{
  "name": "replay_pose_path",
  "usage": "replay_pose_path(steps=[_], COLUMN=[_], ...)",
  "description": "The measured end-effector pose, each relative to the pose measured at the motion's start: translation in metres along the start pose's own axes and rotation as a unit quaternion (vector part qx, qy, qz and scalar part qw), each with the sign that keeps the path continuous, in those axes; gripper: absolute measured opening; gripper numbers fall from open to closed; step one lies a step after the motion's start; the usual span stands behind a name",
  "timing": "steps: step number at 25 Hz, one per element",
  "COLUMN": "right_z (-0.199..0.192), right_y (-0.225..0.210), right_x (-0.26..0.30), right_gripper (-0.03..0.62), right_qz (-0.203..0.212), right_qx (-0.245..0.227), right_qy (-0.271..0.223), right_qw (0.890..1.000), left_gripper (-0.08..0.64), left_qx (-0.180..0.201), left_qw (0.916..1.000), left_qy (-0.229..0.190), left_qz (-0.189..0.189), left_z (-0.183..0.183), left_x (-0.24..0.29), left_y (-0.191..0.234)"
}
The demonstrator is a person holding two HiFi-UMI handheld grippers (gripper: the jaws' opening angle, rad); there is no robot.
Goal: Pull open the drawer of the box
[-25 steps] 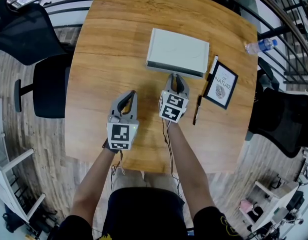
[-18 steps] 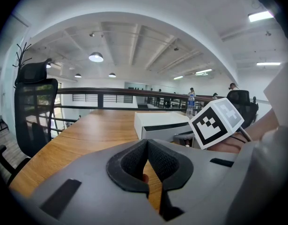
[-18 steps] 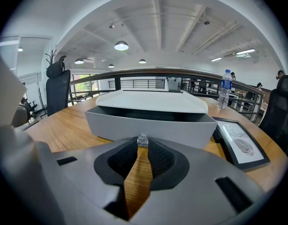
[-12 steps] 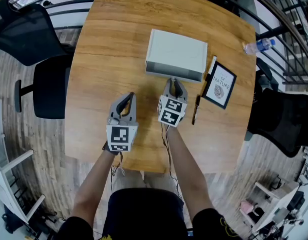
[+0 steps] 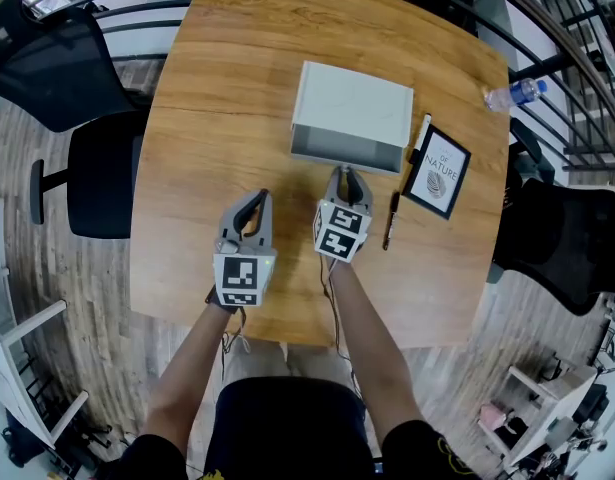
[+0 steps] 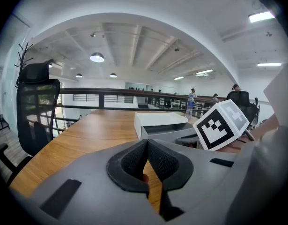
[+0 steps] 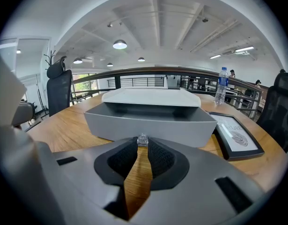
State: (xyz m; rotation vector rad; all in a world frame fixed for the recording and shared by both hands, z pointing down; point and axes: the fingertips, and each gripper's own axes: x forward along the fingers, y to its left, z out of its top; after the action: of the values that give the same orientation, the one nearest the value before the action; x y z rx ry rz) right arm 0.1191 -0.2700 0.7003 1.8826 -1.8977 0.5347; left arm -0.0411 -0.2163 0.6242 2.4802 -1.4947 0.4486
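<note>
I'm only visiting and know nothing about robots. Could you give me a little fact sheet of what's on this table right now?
table: wooden
box: white, mid-table
drawer: grey, partly pulled out toward the person
knob: small, clear, on the drawer front
right gripper: shut on the knob
left gripper: shut, empty, away from the box
right of box: framed picture, pen, bottle

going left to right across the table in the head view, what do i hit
grey left gripper with marker cube → grey right gripper, jaws shut on the small clear knob of the grey drawer → black pen → black-framed print → clear plastic water bottle
</note>
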Motion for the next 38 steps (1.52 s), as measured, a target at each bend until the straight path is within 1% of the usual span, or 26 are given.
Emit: replay_pose_path(steps=[10,15,22,33,38], right_z=[-0.003,-0.011,-0.013,-0.034,-0.033], right_y=[0.002,0.002,0.004,0.009,0.012], right_x=[-0.008,-0.016,-0.021,-0.041,-0.050], right_gripper=[0.060,0.060,0.060,0.060,0.060], right_qz=[0.000,0.000,0.000,0.001,0.003], right_qx=[0.001,0.004,0.008,0.016,0.006], right_qy=[-0.004,0.007,0.010,0.033,0.024], right_qw=[1.000,1.000,1.000,0.999,1.000], left_gripper=[0.017,0.017,0.017,0.017,0.017], left_qx=[0.000,0.000,0.000,-0.002,-0.001], left_qw=[1.0000,1.0000,1.0000,0.9999,0.9999], left_qy=[0.001,0.002,0.001,0.002,0.004], left_qz=[-0.003,-0.004,-0.006,-0.010,-0.011], left_z=[0.000,0.000,0.002,0.003,0.003], left_x=[-0.004,-0.006,-0.009,-0.018,-0.022], left_y=[-0.003,-0.004,-0.007,-0.012,-0.015])
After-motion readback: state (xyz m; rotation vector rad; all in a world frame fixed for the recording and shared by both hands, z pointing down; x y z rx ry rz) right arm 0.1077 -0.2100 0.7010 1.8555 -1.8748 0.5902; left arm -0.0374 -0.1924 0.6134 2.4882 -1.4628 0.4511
